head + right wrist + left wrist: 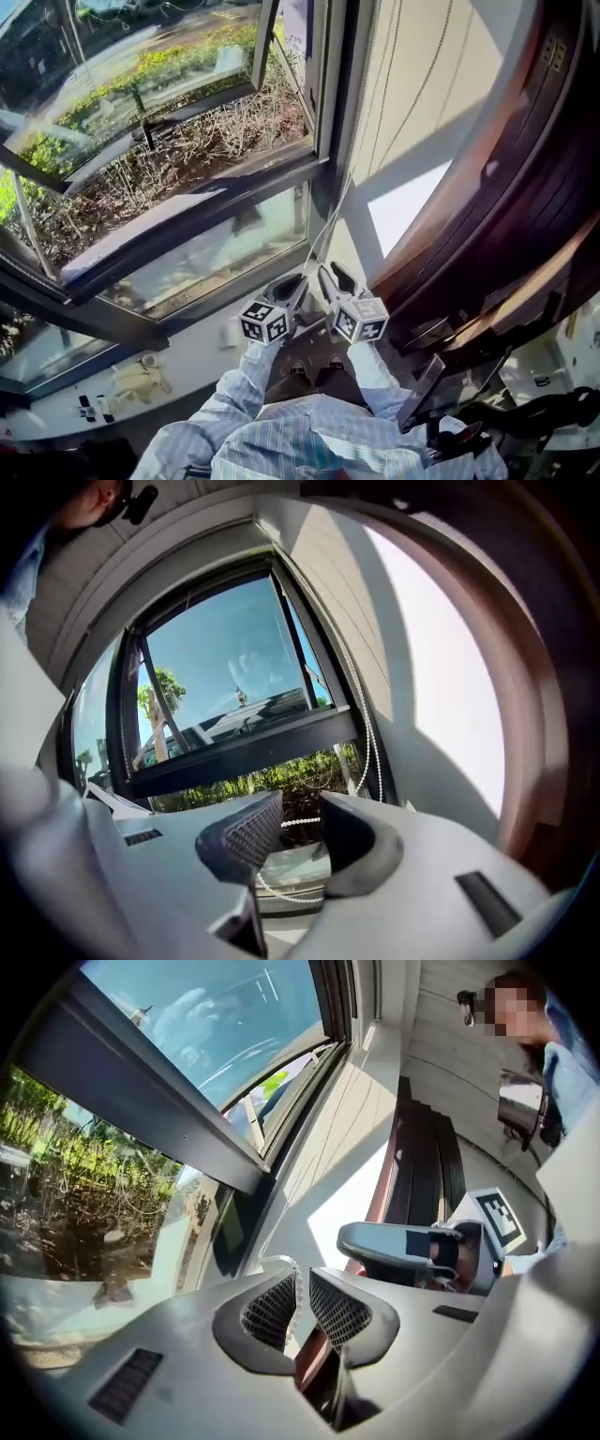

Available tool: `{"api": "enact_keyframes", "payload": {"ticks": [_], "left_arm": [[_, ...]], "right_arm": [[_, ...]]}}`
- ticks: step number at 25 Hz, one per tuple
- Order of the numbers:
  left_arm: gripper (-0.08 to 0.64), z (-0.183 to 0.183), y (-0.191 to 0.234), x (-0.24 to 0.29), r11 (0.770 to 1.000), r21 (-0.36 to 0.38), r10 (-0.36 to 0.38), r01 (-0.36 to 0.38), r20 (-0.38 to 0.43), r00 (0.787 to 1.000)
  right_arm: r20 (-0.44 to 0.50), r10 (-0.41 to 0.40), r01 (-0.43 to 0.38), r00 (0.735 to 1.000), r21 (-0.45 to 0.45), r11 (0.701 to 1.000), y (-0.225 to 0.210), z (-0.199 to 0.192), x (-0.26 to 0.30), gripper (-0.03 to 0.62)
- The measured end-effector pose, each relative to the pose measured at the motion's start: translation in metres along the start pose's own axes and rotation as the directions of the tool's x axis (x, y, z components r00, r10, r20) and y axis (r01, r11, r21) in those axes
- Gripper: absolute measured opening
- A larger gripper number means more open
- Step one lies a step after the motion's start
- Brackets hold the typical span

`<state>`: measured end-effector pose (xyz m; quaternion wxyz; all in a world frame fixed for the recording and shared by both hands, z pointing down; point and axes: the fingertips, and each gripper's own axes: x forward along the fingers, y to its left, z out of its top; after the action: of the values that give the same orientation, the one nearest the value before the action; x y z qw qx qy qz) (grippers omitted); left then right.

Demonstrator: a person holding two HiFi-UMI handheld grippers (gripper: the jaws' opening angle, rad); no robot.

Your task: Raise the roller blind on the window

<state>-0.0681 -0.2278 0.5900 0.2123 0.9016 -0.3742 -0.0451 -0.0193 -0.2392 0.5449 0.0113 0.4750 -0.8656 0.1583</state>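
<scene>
The blind's bead cord [302, 820] hangs just beside the window frame [244, 747], its length running upward. One stretch crosses sideways between the jaws of the wide-open right claw [300, 803]. Another stretch lies against one pad of the barely parted left claw [300, 1277].

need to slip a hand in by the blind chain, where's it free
Free: white wall between window frame and dark wood panel; sill right of the pale cloth. Crowded: left claw and right claw side by side at the bead chain.
</scene>
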Motion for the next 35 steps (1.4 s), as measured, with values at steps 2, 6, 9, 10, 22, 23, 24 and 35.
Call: {"api": "enact_keyframes", "payload": {"ticks": [2,6,9,10,22,23,24,35], "left_arm": [[0.025,0.006,-0.005,-0.008,1.000,-0.007,-0.015,0.015,0.025,1.000],[0.025,0.013,-0.023,-0.017,0.998,0.046,-0.034,0.032,0.029,0.999],[0.025,0.012,-0.040,-0.030,0.997,0.078,-0.030,0.028,0.030,0.999],[0.025,0.014,-0.047,-0.035,0.997,0.076,-0.026,0.023,0.041,0.999],[0.023,-0.015,-0.191,-0.125,0.999,-0.054,0.009,0.000,0.181,0.984],[0.023,-0.022,-0.201,-0.135,0.998,-0.054,0.028,-0.018,0.184,0.983],[0.023,-0.030,-0.210,-0.145,0.998,-0.044,0.048,-0.040,0.182,0.982],[0.023,-0.063,-0.257,-0.219,0.985,0.035,0.159,-0.168,0.193,0.968]], "right_arm": [[0.025,0.003,-0.003,1.000,-0.005,1.000,0.009,0.006,-0.010,0.106],[0.041,-0.002,0.005,0.999,-0.067,0.998,0.016,0.015,-0.025,0.106],[0.039,0.004,-0.001,0.999,-0.090,0.996,0.026,0.020,-0.037,0.103],[0.042,0.008,-0.004,0.999,-0.097,0.995,0.030,0.022,-0.042,0.101],[-0.058,0.087,-0.094,0.995,-0.127,0.988,0.068,-0.029,-0.178,0.018],[-0.067,0.100,-0.108,0.993,-0.118,0.987,0.073,-0.036,-0.191,0.018],[-0.074,0.114,-0.121,0.991,-0.107,0.987,0.078,-0.043,-0.203,0.018],[-0.082,0.198,-0.208,0.977,-0.138,0.968,0.136,-0.075,-0.274,0.018]]}}
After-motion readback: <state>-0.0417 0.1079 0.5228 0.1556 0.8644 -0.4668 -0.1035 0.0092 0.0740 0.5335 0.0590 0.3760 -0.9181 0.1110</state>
